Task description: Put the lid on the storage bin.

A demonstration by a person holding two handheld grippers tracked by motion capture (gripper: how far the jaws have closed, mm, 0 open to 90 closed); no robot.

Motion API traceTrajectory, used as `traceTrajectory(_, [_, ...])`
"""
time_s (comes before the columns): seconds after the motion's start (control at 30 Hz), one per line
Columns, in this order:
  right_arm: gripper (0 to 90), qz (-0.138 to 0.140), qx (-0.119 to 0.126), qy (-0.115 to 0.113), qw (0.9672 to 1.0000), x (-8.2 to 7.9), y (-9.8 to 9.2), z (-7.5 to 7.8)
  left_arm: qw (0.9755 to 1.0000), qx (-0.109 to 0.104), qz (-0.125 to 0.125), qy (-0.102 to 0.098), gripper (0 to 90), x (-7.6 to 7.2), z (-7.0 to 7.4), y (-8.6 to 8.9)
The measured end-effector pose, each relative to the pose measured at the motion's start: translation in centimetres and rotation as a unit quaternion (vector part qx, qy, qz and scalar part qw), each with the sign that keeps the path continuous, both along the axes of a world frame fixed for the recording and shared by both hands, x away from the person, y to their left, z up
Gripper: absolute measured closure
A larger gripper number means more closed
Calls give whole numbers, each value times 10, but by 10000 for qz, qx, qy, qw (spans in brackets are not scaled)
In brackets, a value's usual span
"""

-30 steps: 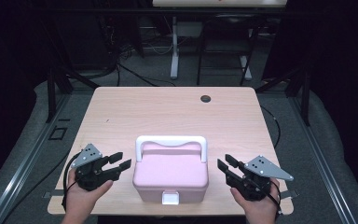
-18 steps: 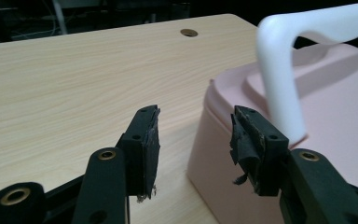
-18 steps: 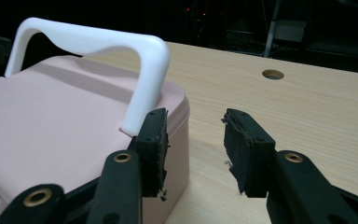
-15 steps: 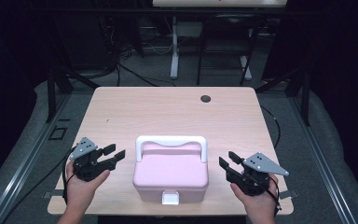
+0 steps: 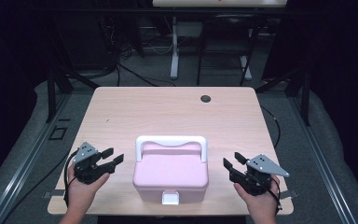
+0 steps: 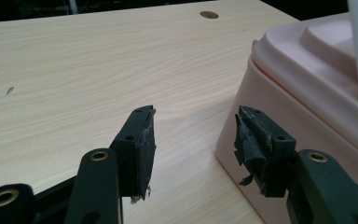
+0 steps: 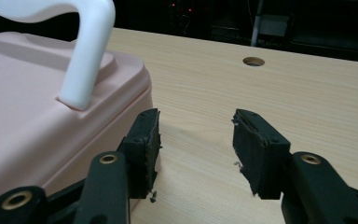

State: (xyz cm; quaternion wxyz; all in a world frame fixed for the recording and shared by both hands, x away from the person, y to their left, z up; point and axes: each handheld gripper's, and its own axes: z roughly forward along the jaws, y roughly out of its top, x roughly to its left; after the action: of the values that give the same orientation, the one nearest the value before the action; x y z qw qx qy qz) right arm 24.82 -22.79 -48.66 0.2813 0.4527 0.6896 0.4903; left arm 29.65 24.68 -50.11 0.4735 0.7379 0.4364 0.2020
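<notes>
In the high view, a pink lidded box (image 5: 170, 179) with a white handle (image 5: 171, 142) sits on the wooden table (image 5: 168, 112) between the left gripper (image 5: 112, 157) and right gripper (image 5: 230, 164), near each but touching neither. Both grippers are spread and empty. A round hole (image 5: 206, 98) lies far ahead of them.

In the left gripper view, the jaws stand apart holding nothing; the box (image 6: 307, 93) is just beside the right-hand jaw.

In the right gripper view, the jaws gape, empty, with the box (image 7: 42, 112) beside the left-hand jaw.
</notes>
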Motion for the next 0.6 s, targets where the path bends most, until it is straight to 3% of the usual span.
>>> traceTrajectory(0.37, [504, -167, -137, 41, 9998, 4, -8, -22, 9998, 96, 148, 130, 471, 3, -18, 7])
traceTrajectory(0.6, [499, -163, -150, 203, 9995, 8, -8, -35, 9994, 122, 229, 226, 471, 6, -26, 12])
